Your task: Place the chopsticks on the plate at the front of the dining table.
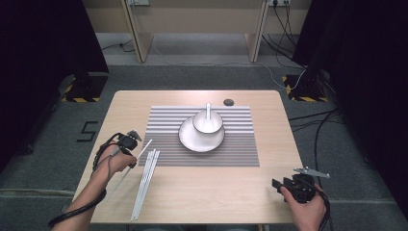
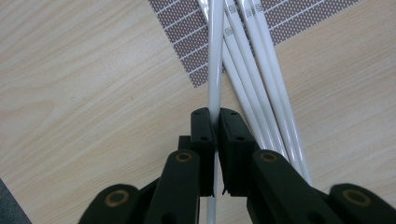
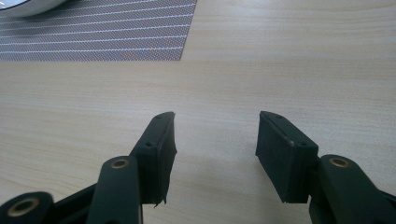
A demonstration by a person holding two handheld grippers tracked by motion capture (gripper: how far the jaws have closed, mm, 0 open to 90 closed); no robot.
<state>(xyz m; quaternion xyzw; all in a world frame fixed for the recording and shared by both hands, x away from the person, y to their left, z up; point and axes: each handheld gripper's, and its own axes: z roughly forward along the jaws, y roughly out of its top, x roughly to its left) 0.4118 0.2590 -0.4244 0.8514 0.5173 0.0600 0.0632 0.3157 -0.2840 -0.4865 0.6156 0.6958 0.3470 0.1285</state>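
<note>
My left gripper [image 2: 216, 116] is shut on one white chopstick [image 2: 215, 60], lifted at an angle above the table. In the high view that gripper [image 1: 126, 144] sits at the table's left, and the held chopstick [image 1: 137, 159] slants beside a bundle of white chopsticks [image 1: 146, 180]. The loose chopsticks [image 2: 261, 79] lie side by side, their far ends over the striped placemat [image 2: 187, 32]. My right gripper [image 3: 215, 135] stands open over bare wood with nothing between its jaws; it is at the front right corner [image 1: 288, 185].
A white bowl [image 1: 208, 122] with a white spoon [image 1: 208, 113] in it stands on a white plate [image 1: 190, 139] at the middle of the striped placemat [image 1: 240, 144]. A small dark round thing [image 1: 228, 101] lies near the table's far edge. Cables run over the floor beyond.
</note>
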